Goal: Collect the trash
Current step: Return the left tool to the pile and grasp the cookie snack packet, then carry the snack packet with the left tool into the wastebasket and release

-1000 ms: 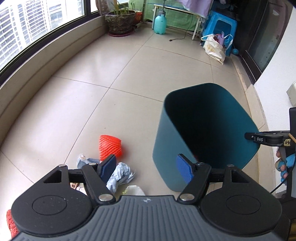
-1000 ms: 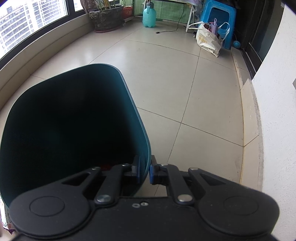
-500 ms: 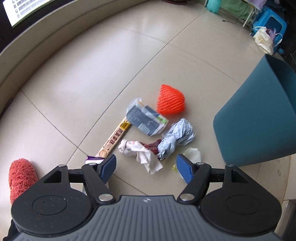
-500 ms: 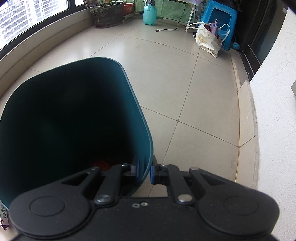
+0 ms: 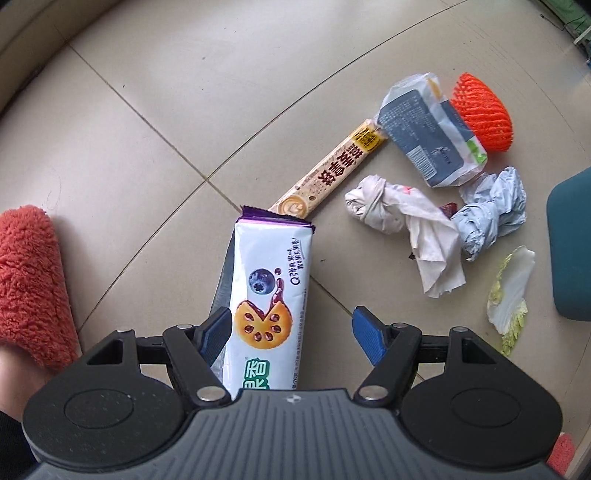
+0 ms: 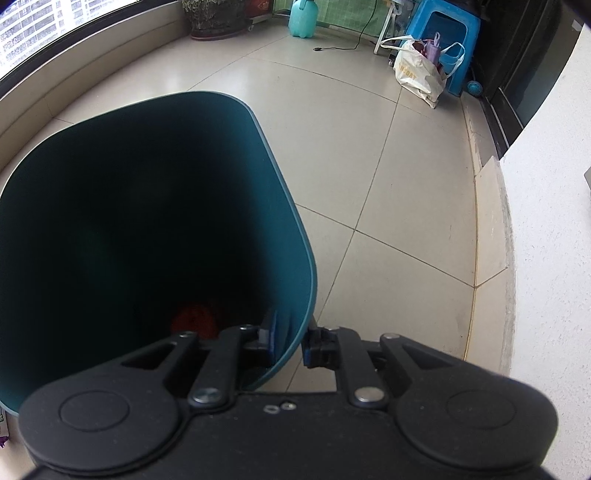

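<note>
My left gripper [image 5: 293,334] is open, its fingers either side of a white snack wrapper [image 5: 269,288] with a purple end that lies on the floor tiles. Past it lie a long beige coffee stick [image 5: 328,173], a grey-blue packet [image 5: 428,140], an orange foam net [image 5: 484,112], crumpled white paper [image 5: 406,218], a crumpled pale blue wad [image 5: 491,210] and a cabbage leaf [image 5: 511,288]. My right gripper [image 6: 290,341] is shut on the rim of the teal trash bin [image 6: 288,206], which holds something red [image 6: 194,319] at its bottom. The bin's edge shows in the left wrist view [image 5: 570,251].
A red fuzzy slipper [image 5: 27,280] sits at the left of the wrapper. Far off are a plant pot [image 6: 218,18], a teal bottle [image 6: 303,18], a blue stool [image 6: 448,40] and a white bag [image 6: 419,74]. A white wall [image 6: 546,221] runs along the right.
My left gripper has swung away from the bin and come down to the floor, so the white wrapper now lies between its open fingers. The right gripper keeps its hold on the bin rim.
</note>
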`<state>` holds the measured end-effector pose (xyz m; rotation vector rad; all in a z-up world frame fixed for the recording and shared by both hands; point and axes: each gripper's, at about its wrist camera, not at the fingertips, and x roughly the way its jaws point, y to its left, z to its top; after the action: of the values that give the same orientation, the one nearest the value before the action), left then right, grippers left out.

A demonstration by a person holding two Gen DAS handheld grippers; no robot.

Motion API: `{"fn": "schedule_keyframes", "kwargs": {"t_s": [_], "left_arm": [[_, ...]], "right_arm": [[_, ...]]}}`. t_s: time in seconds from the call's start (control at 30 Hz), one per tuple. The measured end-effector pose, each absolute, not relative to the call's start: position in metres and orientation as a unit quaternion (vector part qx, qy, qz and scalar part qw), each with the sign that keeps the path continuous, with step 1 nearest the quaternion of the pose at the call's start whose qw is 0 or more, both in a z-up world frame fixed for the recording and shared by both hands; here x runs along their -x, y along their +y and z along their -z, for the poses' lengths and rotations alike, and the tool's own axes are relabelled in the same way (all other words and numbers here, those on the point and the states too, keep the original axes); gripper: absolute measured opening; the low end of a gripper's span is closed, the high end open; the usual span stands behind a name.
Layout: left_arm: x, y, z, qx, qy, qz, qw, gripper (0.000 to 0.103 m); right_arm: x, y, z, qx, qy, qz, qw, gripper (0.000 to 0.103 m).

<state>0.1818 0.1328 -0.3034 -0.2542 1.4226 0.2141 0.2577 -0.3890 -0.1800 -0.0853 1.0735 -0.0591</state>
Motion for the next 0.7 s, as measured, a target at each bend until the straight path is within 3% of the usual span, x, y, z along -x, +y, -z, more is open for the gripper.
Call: {"fn": "schedule_keyframes", "kwargs": {"t_s": [0.33,0.37,0.43,0.47,0.7], "left_arm": [[-0.181,0.134,0.351,0.085,0.681,-0.103,0.720,0.070],[-0.181,0.134,0.353,0.080,0.682,-0.106,0.720,0.068],[-0.179,0.134,0.356,0.070,0.681,-0.109,0.721,0.052],[-0.179,0.134,0.357,0.068,0.681,-0.111,0.720,0.038],[-0.178,0.122,0.346,0.041,0.674,-0.122,0.728,0.031]], "right_arm": [[-0.261,-0.393,0.183,0.037,0.513,0.029,0.857,0.015],[-0.260,-0.393,0.183,0.038,0.513,0.029,0.857,0.015],[-0.260,-0.393,0.184,0.038,0.513,0.029,0.857,0.015],[-0.260,-0.393,0.184,0.038,0.513,0.029,0.857,0.015],[-0.257,-0.389,0.185,0.042,0.510,0.031,0.859,0.015]]}}
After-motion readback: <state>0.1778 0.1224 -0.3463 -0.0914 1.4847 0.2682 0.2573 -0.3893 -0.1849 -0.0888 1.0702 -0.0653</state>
